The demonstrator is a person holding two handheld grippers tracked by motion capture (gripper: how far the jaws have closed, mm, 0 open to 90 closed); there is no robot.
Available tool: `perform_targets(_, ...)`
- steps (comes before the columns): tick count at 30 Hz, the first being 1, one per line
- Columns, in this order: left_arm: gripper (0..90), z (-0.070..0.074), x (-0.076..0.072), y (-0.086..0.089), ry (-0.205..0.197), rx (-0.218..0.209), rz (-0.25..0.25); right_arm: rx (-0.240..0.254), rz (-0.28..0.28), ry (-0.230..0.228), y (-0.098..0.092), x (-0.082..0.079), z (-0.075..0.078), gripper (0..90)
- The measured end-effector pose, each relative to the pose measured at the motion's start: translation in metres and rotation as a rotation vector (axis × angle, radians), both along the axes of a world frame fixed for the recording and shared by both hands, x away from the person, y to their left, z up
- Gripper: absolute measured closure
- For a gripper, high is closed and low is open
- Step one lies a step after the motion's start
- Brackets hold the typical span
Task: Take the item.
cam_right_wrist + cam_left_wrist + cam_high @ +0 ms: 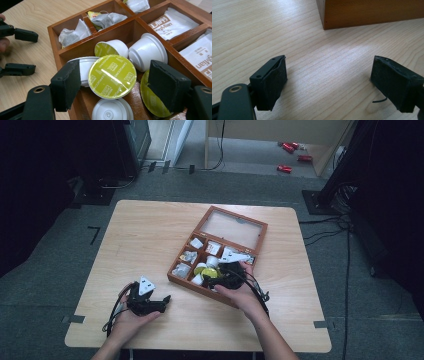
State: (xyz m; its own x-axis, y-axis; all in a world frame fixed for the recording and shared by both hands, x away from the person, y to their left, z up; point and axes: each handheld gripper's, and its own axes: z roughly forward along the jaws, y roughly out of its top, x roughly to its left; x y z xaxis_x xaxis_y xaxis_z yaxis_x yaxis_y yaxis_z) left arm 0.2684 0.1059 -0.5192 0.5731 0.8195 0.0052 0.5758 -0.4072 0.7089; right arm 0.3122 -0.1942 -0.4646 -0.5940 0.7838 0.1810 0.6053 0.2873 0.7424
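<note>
Right gripper (113,82) is over the capsule compartment of the wooden box (75,53), jaws spread. The capsule with the yellow-green foil lid (112,76) sits right between them, lid tilted up toward the camera. Left pad is just beside the lid's left edge, overlapping the white capsule (85,68) behind it. Right pad is near the lid's right edge with a sliver of gap, and it covers part of a second yellow-green lid (150,100) lying lower right. Can't confirm either pad is pressing on the lid: reads as bracketing, not clamped.

Beyond the jaws: two more capsules on their sides, one showing its yellow-green lid (110,48), one plain white (147,51). Below the jaws, nearer the camera, a white capsule bottom-up (111,112). Tea bags (107,18) and white sachets (172,23) fill the compartments further out.

In the high view the right gripper (220,274) is at the box's near edge, inside the rim, with the glass lid (231,227) hinged open on the far side.

Left gripper (328,80): jaws wide apart, just bare table (262,30) between them. The box's corner (325,23) is ahead of the jaws, well apart from the pads. In the high view it (161,301) rests on the table, off to the box's left.
</note>
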Motion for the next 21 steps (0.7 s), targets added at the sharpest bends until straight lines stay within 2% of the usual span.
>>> perform_targets(8,14.4,0.000,0.000,0.000,0.001,-0.002,0.001,-0.020,0.001,0.016,0.005,0.003,-0.007,26.4)
perform_targets(21,14.4,0.000,0.000,0.000,0.000,-0.003,0.001,-0.086,0.004,0.031,0.011,0.006,-0.010,28.9)
